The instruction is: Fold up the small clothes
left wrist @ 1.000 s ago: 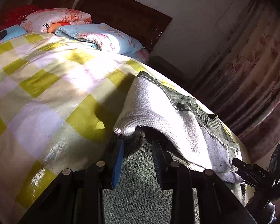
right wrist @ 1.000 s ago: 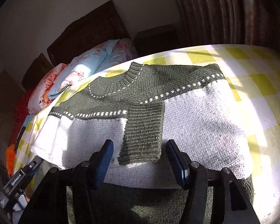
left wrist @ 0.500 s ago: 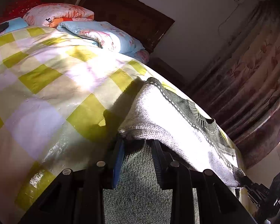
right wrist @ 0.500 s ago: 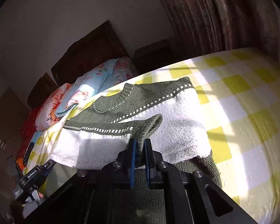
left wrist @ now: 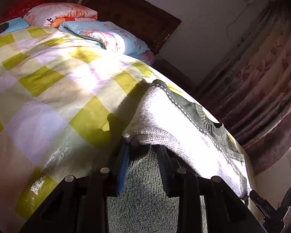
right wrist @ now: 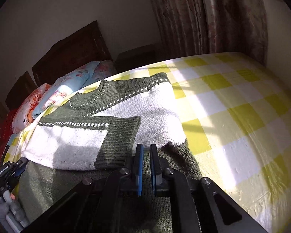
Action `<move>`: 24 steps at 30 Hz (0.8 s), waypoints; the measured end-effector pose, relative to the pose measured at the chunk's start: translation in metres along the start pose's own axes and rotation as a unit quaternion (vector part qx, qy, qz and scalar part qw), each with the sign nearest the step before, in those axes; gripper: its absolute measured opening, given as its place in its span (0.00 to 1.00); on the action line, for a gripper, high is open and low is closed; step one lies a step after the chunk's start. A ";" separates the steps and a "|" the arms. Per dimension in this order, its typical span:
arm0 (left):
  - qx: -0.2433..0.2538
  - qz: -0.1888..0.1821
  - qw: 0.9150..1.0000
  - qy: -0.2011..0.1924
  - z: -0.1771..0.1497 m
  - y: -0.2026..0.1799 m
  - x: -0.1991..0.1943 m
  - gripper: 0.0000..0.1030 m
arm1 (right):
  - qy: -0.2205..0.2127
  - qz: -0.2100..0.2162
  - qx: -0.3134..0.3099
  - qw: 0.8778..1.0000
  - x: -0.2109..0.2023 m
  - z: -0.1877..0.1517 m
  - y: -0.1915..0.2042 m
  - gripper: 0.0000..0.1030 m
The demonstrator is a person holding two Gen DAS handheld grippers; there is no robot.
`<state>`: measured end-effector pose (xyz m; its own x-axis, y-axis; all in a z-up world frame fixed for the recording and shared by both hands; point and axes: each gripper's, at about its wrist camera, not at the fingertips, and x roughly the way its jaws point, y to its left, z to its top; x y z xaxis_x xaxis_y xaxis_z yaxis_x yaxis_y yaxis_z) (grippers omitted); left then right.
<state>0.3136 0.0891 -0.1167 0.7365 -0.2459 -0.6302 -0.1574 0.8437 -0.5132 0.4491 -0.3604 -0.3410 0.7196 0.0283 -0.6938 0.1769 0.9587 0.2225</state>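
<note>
Folding: a green-and-white knit sweater [right wrist: 110,128] is laid across the checked bedspread [right wrist: 242,104].
Left gripper [left wrist: 143,161]: the near hem is straddled; grip cannot be told.
Right gripper [right wrist: 145,163]: jaws are held narrow, nothing visibly between.
Handling: soft, floppy, light; best taken at the near hem corners.

Bed: check cover [right wrist: 232,104], yellow-green and white squares, filling most of both views.
Headboard [right wrist: 71,52]: dark wood, at the far edge of the bed, against the wall.
Pillows: blue floral one [left wrist: 110,35] and orange floral one [left wrist: 62,13], stacked at the head edge.
Wall [right wrist: 67,9]: plain, pale, in shadow.
Curtain [right wrist: 209,15]: brownish, flower print, hanging beside the bed.
Nightstand [right wrist: 135,57]: dark, between headboard and curtain.
Light: strong sun across the cover, hard shadows.
</note>
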 end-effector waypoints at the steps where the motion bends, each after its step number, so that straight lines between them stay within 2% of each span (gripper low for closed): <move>1: 0.003 0.002 1.000 0.001 0.000 -0.001 0.000 0.29 | -0.009 0.000 -0.017 1.000 -0.003 0.004 0.010 1.00; 3: 0.009 0.005 1.000 0.001 -0.002 -0.003 -0.001 0.29 | -0.030 0.018 -0.065 0.997 -0.005 0.012 0.035 1.00; 4: 0.012 0.005 1.000 0.000 -0.002 -0.004 -0.002 0.29 | -0.032 0.014 -0.100 0.994 -0.002 0.014 0.052 1.00; 7: 0.006 -0.003 1.000 -0.020 -0.002 -0.001 -0.016 0.29 | 0.002 0.020 -0.183 0.983 0.023 0.013 0.092 1.00; 8: -0.005 0.002 0.999 -0.048 0.000 0.002 -0.028 0.29 | 0.020 0.018 -0.200 0.979 0.032 0.010 0.098 1.00; 10: -0.041 0.010 0.991 -0.128 0.007 0.012 -0.060 0.29 | 0.046 -0.015 -0.220 0.974 0.048 -0.001 0.098 1.00; 11: -0.055 0.012 0.986 -0.159 0.013 0.014 -0.072 0.29 | 0.024 0.003 -0.211 0.977 0.044 -0.004 0.090 1.00; 12: -0.057 0.006 0.984 -0.171 0.023 0.011 -0.075 0.30 | 0.029 0.016 -0.193 0.981 0.044 -0.003 0.081 1.00; 13: -0.046 -0.004 0.986 -0.161 0.035 0.003 -0.071 0.31 | 0.030 0.020 -0.182 0.983 0.042 -0.002 0.076 1.00; 16: 0.003 -0.056 0.996 -0.075 0.075 -0.035 -0.031 0.31 | 0.031 0.030 -0.174 0.984 0.041 -0.002 0.071 1.00; 19: 0.033 -0.083 0.996 -0.006 0.096 -0.073 0.019 0.32 | 0.031 0.025 -0.182 0.983 0.039 -0.005 0.075 1.00; 20: 0.038 -0.078 0.996 0.012 0.100 -0.082 0.037 0.33 | 0.031 0.027 -0.180 0.983 0.040 -0.004 0.074 1.00; 22: 0.041 -0.059 0.995 0.071 0.104 -0.089 0.082 0.33 | 0.032 0.032 -0.175 0.984 0.041 -0.003 0.073 1.00; 23: 0.042 -0.027 0.994 0.095 0.102 -0.087 0.104 0.33 | 0.032 0.032 -0.174 0.984 0.041 -0.003 0.073 1.00; 24: 0.046 0.039 0.992 0.110 0.098 -0.081 0.122 0.28 | 0.031 0.031 -0.175 0.984 0.042 -0.003 0.074 1.00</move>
<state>0.4811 0.0380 -0.0950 0.5615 -0.2682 -0.7828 -0.1391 0.9020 -0.4088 0.4903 -0.2877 -0.3554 0.6769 0.0969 -0.7297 -0.1162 0.9929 0.0241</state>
